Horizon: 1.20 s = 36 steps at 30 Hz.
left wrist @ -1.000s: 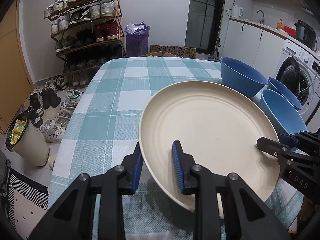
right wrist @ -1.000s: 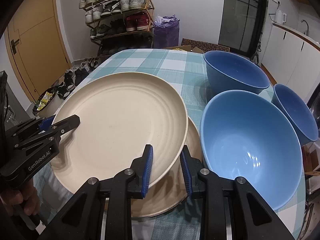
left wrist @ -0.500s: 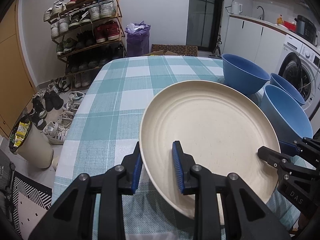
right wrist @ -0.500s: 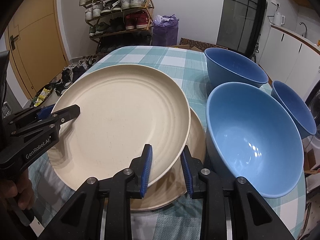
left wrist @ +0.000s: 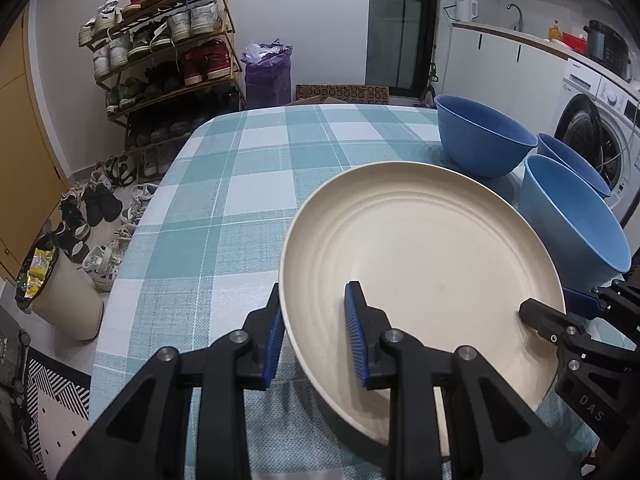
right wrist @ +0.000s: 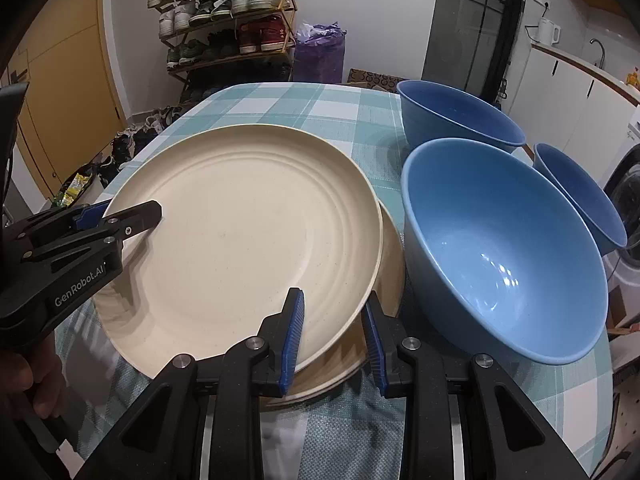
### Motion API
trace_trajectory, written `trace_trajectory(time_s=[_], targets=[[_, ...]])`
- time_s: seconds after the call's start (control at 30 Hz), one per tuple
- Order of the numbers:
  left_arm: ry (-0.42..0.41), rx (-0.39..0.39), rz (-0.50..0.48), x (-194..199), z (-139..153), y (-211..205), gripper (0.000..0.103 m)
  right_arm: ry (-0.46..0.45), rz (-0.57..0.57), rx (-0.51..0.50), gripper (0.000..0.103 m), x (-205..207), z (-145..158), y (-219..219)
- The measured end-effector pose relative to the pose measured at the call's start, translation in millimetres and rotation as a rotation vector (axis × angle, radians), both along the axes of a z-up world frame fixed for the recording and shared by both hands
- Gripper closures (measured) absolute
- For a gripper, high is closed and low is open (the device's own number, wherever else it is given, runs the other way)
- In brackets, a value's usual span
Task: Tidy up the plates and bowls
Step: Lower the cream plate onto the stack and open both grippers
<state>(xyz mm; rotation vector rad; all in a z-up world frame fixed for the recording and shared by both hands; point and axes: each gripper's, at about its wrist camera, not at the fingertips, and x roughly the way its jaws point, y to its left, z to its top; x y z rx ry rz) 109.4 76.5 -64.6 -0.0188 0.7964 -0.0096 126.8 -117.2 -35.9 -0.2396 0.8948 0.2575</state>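
Now | L claw [left wrist: 314,334] & R claw [right wrist: 332,334] both clamp top plate [left wrist: 420,272] rim

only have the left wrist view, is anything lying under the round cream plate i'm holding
Observer: Yes. In the right wrist view a second cream plate lies on the table under the round cream plate, its edge showing on the bowl side.
Operator: is the light blue bowl empty
Observer: Yes, its inside is bare, with only glints of light.
Operator: where's the right gripper
Observer: Shut on the upper plate's near rim.
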Motion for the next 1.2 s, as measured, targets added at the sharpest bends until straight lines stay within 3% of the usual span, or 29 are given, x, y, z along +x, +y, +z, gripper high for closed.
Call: trace_trajectory(time_s=[0.7,0.83,1.1,1.2], targets=[[0.004,0.012,-0.024,4.8,-11.9,-12.6,0.073,-0.026,-0.024,-0.017,0.064,-6.3,-3.3,-9.2],[0.011,0.035,-0.029,5.3,-12.7,-15.7,0.07,-0.024,-0.022,-0.015,0.06,-6.2,-3.5,-10.1],[0.041,-0.024,-0.036,5.9,-10.6,-8.4,0.05,-0.006,-0.005,0.016,0.05,-5.9,-3.8,-11.7],[0.036,-0.027,-0.034,4.4,-7.3,-7.1,0.049,-0.009,0.006,0.026,0.037,-7.0,-2.9,-10.1]])
